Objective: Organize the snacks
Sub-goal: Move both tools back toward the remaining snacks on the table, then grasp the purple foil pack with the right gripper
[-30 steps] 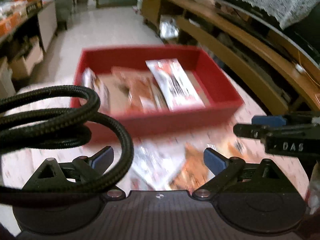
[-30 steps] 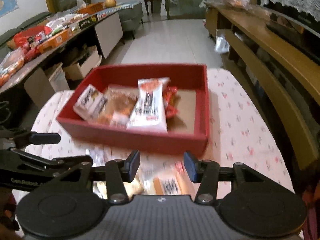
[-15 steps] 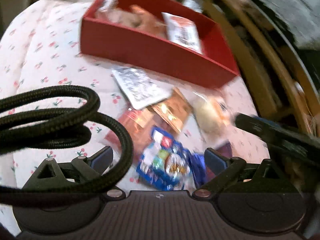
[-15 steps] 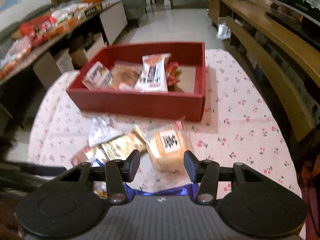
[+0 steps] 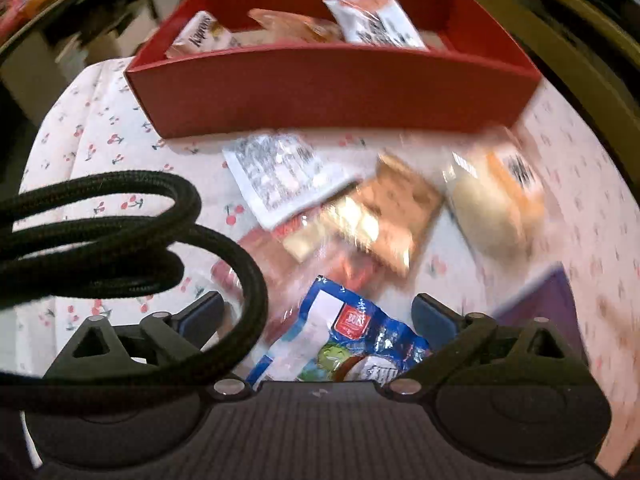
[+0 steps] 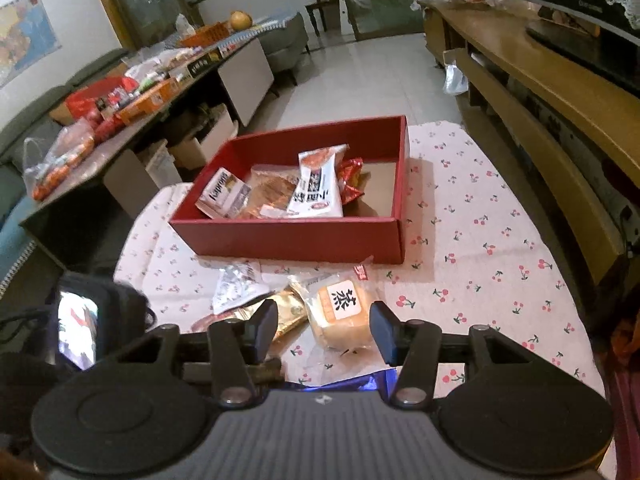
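Note:
A red box (image 6: 304, 236) holds several snack packets on the cherry-print tablecloth; it also shows in the left wrist view (image 5: 332, 88). Loose snacks lie in front of it: a white packet (image 5: 280, 176), a gold packet (image 5: 372, 216), a wrapped cake (image 6: 344, 312), a blue packet (image 5: 344, 344) and a purple packet (image 5: 540, 304). My left gripper (image 5: 316, 316) is open just above the blue packet. My right gripper (image 6: 324, 332) is open, near the wrapped cake.
A black braided cable (image 5: 120, 232) loops across the left of the left wrist view. A wooden bench (image 6: 560, 120) runs along the right. A cluttered side table (image 6: 120, 104) stands at the left. The left gripper's body (image 6: 88, 320) sits low left.
Both grippers have pulled back from the red box and lowered over the loose snacks. The left gripper now sits over the blue packet. Both stay open.

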The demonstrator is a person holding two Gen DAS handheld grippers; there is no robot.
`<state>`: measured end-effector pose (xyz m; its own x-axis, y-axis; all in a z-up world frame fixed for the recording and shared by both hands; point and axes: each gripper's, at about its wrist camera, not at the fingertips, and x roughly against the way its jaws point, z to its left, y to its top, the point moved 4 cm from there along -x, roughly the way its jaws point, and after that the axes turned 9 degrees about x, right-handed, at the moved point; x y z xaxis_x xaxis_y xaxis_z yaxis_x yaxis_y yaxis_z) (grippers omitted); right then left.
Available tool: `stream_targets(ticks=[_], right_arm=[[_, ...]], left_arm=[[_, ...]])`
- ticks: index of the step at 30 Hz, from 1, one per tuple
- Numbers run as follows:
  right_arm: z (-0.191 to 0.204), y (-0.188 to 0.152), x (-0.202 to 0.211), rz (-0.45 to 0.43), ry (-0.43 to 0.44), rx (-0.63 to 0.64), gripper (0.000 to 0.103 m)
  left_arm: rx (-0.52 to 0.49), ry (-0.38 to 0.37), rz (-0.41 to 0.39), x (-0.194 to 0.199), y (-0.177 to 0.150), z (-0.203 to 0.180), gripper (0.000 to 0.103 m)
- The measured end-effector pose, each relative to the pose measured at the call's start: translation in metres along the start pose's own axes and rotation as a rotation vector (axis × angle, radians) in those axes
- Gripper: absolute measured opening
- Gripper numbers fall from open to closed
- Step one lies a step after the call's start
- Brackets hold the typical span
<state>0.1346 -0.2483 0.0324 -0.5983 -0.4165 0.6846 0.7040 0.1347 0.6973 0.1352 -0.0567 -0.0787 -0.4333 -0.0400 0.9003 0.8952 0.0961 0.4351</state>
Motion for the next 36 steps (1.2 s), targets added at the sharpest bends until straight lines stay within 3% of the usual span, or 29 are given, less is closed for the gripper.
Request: stream_targets(ticks=[2, 6, 7, 10, 14, 18, 22, 24, 27, 32, 36], right_arm=[[-0.003, 0.001, 0.004, -0.012, 0.004, -0.009, 0.061], [-0.004, 0.003, 0.008, -0.022, 0.013, -0.02, 0.062], [-0.003, 0.004, 0.008, -0.022, 0.019, -0.018, 0.063], [0.002, 0.003, 0.006, -0.015, 0.024, -0.005, 0.063], [0.005, 0.0, 0.0, 0.009, 0.033, -0.006, 0.063], [0.005, -0.001, -0.006, 0.03, 0.034, -0.019, 0.063], [0.004, -0.004, -0.016, 0.057, 0.025, -0.025, 0.064], [0.002, -0.007, -0.022, 0.082, 0.018, -0.032, 0.064], [-0.002, -0.012, -0.032, 0.118, -0.009, -0.031, 0.064], [-0.012, -0.025, -0.036, 0.159, -0.049, -0.04, 0.064], [-0.014, -0.043, -0.025, 0.169, -0.068, -0.059, 0.064]], left_arm=[[-0.05, 0.025, 0.007, 0.01, -0.006, 0.009, 0.101], [-0.181, 0.157, -0.069, 0.029, -0.012, 0.029, 0.101], [-0.188, 0.156, -0.067, 0.033, -0.012, 0.032, 0.101], [-0.229, 0.019, -0.013, 0.046, -0.022, 0.031, 0.102], [-0.506, -0.111, 0.02, 0.049, -0.04, 0.007, 0.103], [-0.79, -0.153, 0.077, 0.038, -0.056, -0.01, 0.103], [-0.927, -0.213, 0.164, 0.022, -0.061, -0.012, 0.103], [-0.94, -0.254, 0.175, 0.017, -0.059, -0.011, 0.103], [-0.858, -0.297, 0.19, 0.016, -0.056, -0.01, 0.094], [-0.806, -0.289, 0.15, 0.029, -0.078, -0.007, 0.079], [-0.707, -0.291, 0.136, 0.03, -0.085, -0.005, 0.078]])
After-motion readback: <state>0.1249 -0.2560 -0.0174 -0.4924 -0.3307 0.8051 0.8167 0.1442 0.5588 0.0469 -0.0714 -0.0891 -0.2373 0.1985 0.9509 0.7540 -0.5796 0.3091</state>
